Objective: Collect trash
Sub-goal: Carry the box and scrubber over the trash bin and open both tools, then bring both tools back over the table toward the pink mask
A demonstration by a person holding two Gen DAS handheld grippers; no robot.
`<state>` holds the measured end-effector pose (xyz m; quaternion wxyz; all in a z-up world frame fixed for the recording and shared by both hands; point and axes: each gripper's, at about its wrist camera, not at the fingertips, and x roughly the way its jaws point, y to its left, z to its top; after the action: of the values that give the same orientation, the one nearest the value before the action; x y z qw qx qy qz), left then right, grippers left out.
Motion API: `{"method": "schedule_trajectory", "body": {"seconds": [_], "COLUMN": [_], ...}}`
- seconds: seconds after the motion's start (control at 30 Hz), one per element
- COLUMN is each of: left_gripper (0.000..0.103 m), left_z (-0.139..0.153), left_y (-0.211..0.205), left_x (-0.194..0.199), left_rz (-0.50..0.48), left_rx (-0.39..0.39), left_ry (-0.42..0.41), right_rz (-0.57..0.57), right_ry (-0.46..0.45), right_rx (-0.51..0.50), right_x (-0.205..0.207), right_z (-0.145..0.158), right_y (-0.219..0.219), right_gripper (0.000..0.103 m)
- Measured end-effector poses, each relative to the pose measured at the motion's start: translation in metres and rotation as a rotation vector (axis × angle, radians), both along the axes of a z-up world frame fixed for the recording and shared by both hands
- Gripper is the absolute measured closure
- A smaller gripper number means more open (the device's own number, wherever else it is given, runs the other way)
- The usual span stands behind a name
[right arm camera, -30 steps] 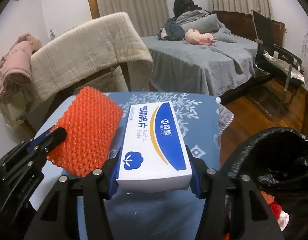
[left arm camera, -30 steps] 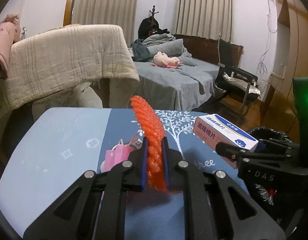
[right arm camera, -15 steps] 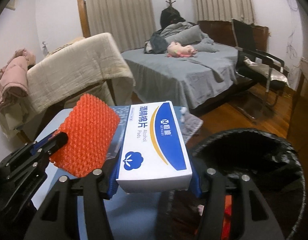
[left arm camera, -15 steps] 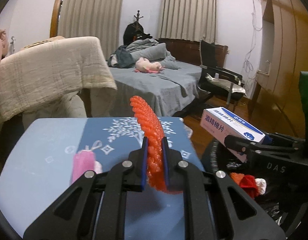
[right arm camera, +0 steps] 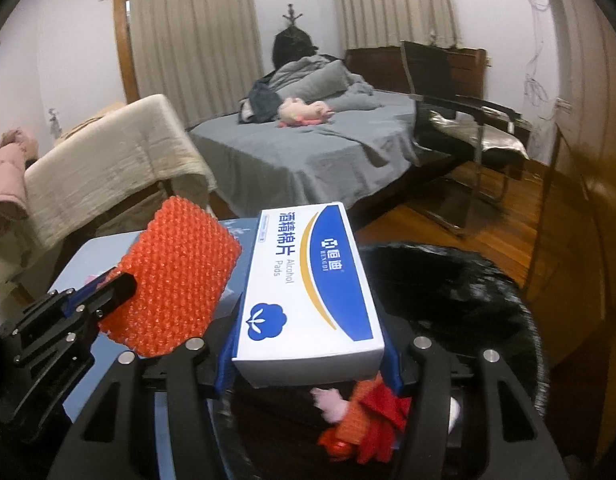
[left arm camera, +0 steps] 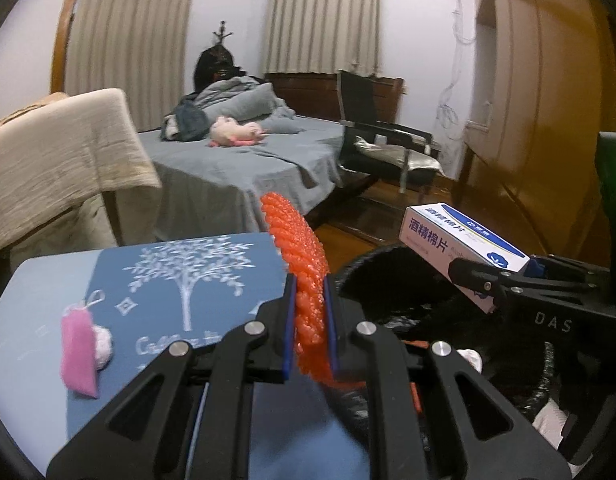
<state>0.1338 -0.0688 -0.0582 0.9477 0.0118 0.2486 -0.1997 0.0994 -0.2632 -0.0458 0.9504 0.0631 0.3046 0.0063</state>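
My left gripper [left arm camera: 309,322] is shut on a piece of orange bubble wrap [left arm camera: 304,280], which stands on edge at the rim of a black-lined trash bin [left arm camera: 391,292]. From the right wrist the same orange bubble wrap [right arm camera: 176,284] shows flat-on at the left, with the left gripper [right arm camera: 120,286] clamped on its corner. My right gripper [right arm camera: 308,360] is shut on a white and blue alcohol pads box [right arm camera: 308,288], held over the trash bin [right arm camera: 467,292]. Red and pink scraps [right arm camera: 363,412] lie inside the bin below the box. In the left wrist view the box [left arm camera: 459,248] hangs above the bin's opening.
A blue table [left arm camera: 176,280] with a white tree print carries a pink scrap [left arm camera: 78,356] and a pale wad [left arm camera: 102,346]. Behind stand a cloth-draped chair [left arm camera: 48,156], a grey bed [left arm camera: 236,164], a black chair [left arm camera: 383,148] and a wooden wardrobe [left arm camera: 547,100].
Both grippers have swung to the right, off the table and over the trash bin, each still holding its item. The bin now fills the lower right of both views.
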Motion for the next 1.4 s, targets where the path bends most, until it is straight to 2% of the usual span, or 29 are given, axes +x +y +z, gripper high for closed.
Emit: {"method": "schedule_trajectory", "body": {"seconds": [0.57,0.63,0.7,0.83,0.97,1.0,1.07,1.2,1.4], "left_gripper": [0.09,0.085,0.063,0.051,0.034,0.029,0.023,0.014,0.007], "left_z": [-0.01,-0.012,-0.013,-0.013,-0.01,-0.009,-0.007,-0.003,0.003], "left_y": [-0.076,-0.081,-0.084,-0.076,-0.064,-0.061,-0.053,-0.039,-0.01], "left_x": [0.002,0.005,0.005,0.003,0.002,0.002,0.0,-0.004,-0.01], "left_rz": [-0.16,-0.173,-0.176,-0.156,-0.115,-0.103,-0.085,-0.05,0.019], "left_rx": [0.01,0.004,-0.002,-0.005,-0.001,0.0,0.002,0.018,0.043], "left_ry": [0.026,0.041,0.056,0.047,0.032,0.027,0.019,0.005,-0.017], "right_rz": [-0.162,-0.171,-0.18,-0.197,-0.198,-0.198,-0.194,-0.178,-0.137], "right_ry": [0.033,0.044,0.055,0.047,0.03,0.027,0.023,0.011,-0.009], "right_rx": [-0.014,-0.019,-0.028,-0.035,-0.048,-0.05,-0.048,-0.036,-0.045], "right_x": [-0.026,-0.025,-0.025,-0.027,-0.03,-0.03,-0.03,-0.029,-0.028], "right_z": [-0.018,-0.02,-0.022,-0.021,-0.018,-0.017,-0.016,-0.012,-0.004], "right_y": [-0.077,-0.082,-0.085,-0.087,-0.084,-0.083,-0.08,-0.074,-0.056], "right_gripper": [0.047,0.046,0.045,0.032,0.014,0.012,0.006,0.006,0.006]}}
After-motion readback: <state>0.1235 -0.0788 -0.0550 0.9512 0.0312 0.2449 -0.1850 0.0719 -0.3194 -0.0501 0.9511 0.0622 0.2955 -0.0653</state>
